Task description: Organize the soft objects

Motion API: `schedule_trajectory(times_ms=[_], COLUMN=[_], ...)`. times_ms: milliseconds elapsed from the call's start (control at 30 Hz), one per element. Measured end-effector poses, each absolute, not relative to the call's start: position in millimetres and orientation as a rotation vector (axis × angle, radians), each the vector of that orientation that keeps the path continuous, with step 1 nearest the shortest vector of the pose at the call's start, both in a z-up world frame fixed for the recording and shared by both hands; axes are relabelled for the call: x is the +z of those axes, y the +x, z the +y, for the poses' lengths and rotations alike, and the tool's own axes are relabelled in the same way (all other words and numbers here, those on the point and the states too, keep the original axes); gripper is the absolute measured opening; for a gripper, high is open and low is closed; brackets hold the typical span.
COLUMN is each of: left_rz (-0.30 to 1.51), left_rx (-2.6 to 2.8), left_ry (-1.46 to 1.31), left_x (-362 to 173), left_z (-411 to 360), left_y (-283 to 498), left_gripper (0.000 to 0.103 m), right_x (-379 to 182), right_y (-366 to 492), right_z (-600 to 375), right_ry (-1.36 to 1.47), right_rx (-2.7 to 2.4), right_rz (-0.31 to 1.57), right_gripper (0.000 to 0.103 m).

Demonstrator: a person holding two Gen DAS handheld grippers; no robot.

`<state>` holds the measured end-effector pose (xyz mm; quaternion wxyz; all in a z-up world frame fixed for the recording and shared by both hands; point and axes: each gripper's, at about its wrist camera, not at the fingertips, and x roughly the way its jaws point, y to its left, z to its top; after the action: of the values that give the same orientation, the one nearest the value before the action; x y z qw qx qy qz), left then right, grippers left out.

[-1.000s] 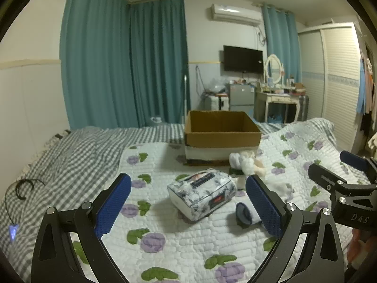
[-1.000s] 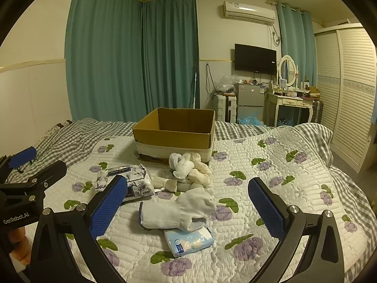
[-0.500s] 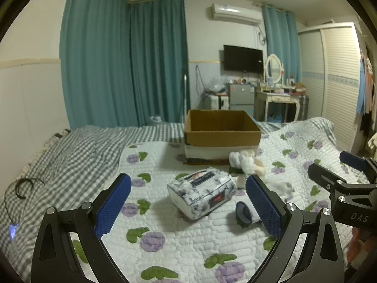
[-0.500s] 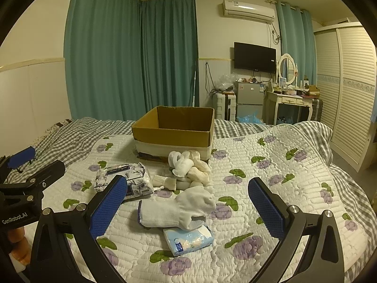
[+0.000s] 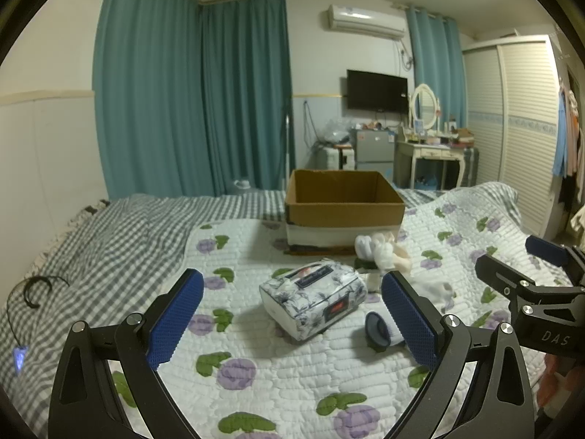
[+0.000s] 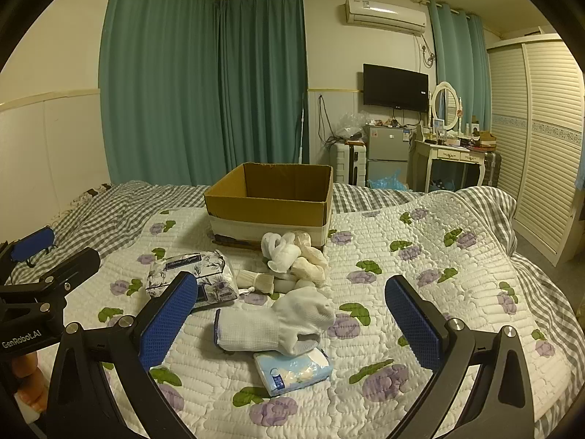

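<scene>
An open cardboard box point(image 5: 343, 205) point(image 6: 270, 197) stands on the quilt at the back. In front of it lie a floral tissue pack point(image 5: 312, 301) point(image 6: 190, 274), a pile of white and cream socks point(image 5: 380, 250) point(image 6: 294, 254), a white glove point(image 6: 274, 325) and a small blue-white tissue packet point(image 6: 292, 367). My left gripper point(image 5: 292, 320) is open, hovering just short of the floral pack. My right gripper point(image 6: 289, 323) is open, hovering above the white glove. Both are empty.
The bed has a flowered white quilt point(image 6: 420, 256) over a grey checked sheet point(image 5: 109, 234). A black cable point(image 5: 36, 285) lies at the left edge. Teal curtains, a TV, a dressing table and a wardrobe stand beyond the bed.
Both grippers have drifted slightly forward toward the objects. Nothing on the bed has moved.
</scene>
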<state>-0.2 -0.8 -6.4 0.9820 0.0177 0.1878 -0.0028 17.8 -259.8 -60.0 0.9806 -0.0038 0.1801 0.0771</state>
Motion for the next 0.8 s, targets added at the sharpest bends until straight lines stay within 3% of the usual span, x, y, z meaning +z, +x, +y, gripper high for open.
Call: schedule_trajectory(times_ms=[500,800], left_rz=[0.388,0.508], left_rx=[-0.017,0.009], left_ry=[0.037,0.038], left_x=[2,-21], left_z=[-6,3], left_y=[-7,17], left_gripper=[0.1,0.1], right_x=[-48,-79], right_y=[15,56], right_z=[-267,-268], right_ry=[-0.001,0.009], right_rx=[0.147,0.175], right_rz=[0.366,0.558], right_gripper=[0.103,0.103])
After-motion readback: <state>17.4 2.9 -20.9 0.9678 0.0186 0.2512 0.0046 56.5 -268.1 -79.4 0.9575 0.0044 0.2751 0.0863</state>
